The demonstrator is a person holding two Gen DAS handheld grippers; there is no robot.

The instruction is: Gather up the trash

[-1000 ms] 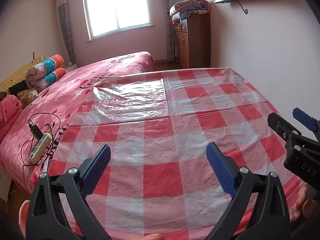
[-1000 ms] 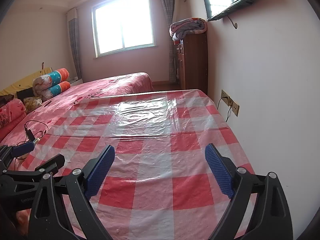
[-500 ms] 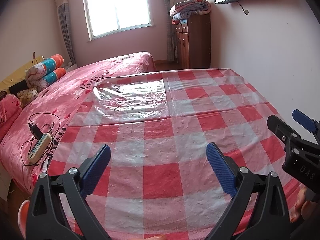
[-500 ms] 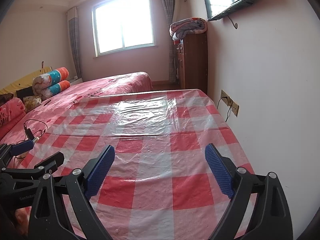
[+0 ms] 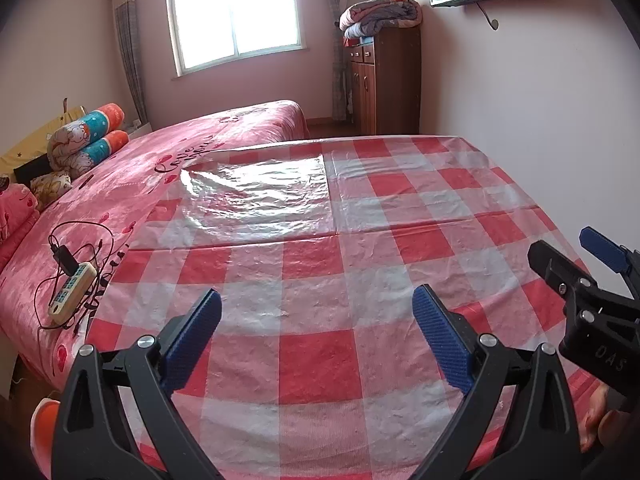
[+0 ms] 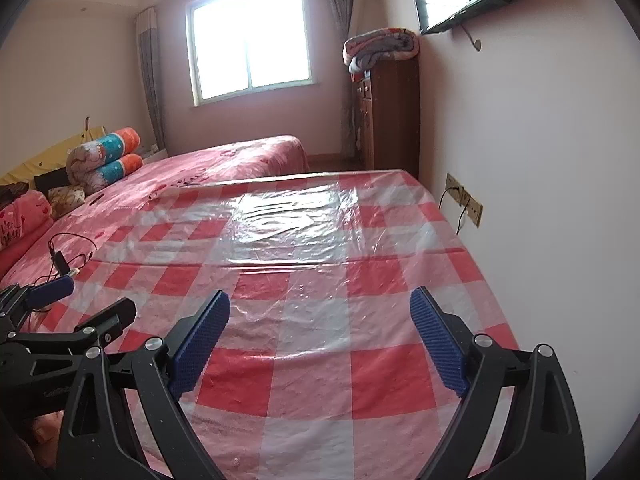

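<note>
A table under a red-and-white checked plastic cloth (image 5: 320,264) (image 6: 320,280) fills both views, and I see no trash on it. My left gripper (image 5: 316,332) hangs open over the near part of the cloth, nothing between its blue pads. My right gripper (image 6: 320,328) is open the same way, empty, nearer the wall. In the left wrist view the right gripper's fingers (image 5: 560,268) show at the right edge. The right wrist view has the left gripper's fingers (image 6: 100,316) at its left edge.
A pink bed (image 5: 120,200) lies left of the table with a power strip and cables (image 5: 72,292) and rolled bedding (image 5: 88,136). A wooden cabinet (image 5: 384,80) with folded blankets stands at the back. The wall with sockets (image 6: 464,200) runs along the table's right side.
</note>
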